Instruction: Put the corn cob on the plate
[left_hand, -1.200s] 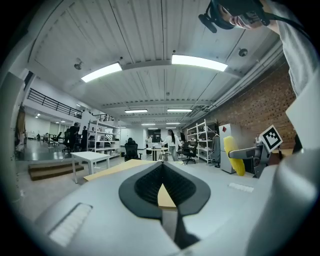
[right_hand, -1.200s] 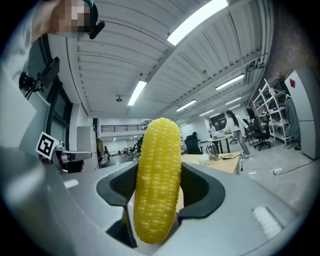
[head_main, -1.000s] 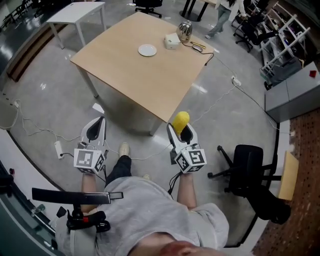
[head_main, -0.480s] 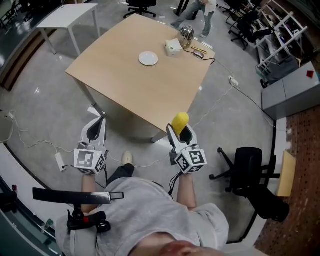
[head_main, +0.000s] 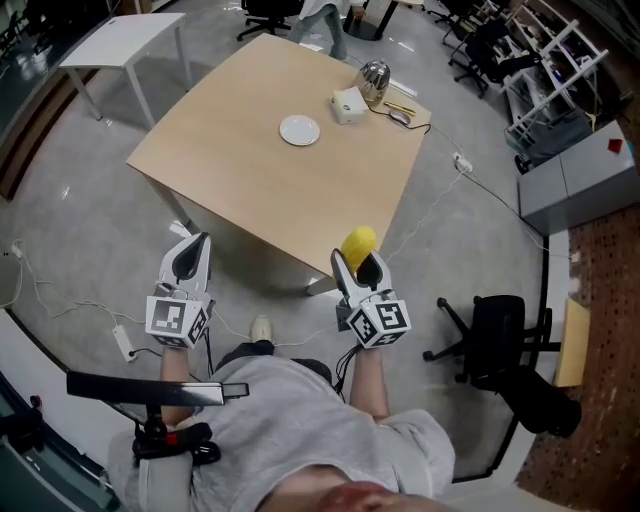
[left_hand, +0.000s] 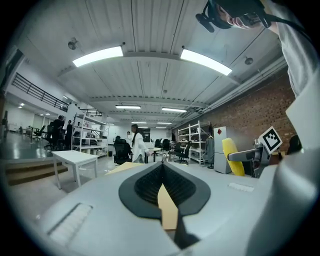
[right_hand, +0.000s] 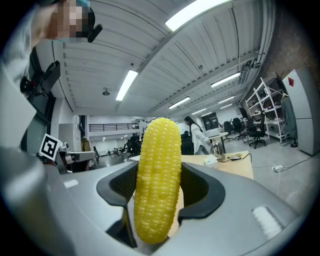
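The left gripper (left_hand: 162, 167) has its jaws together, holding nothing. A corn cob (left_hand: 229, 156) stands upright to its right.

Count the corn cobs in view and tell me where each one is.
1. The corn cob is clamped between the jaws of the right gripper. The plate on the table is bare, and no other cob shows.

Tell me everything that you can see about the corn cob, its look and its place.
The corn cob is bright yellow, with tidy rows of glossy kernels, no husk and a rounded tip. It stands nearly upright, its lower half pinched between the dark pads of the right claw. It is held in the air close to the near edge of the wooden table, far from the white plate.
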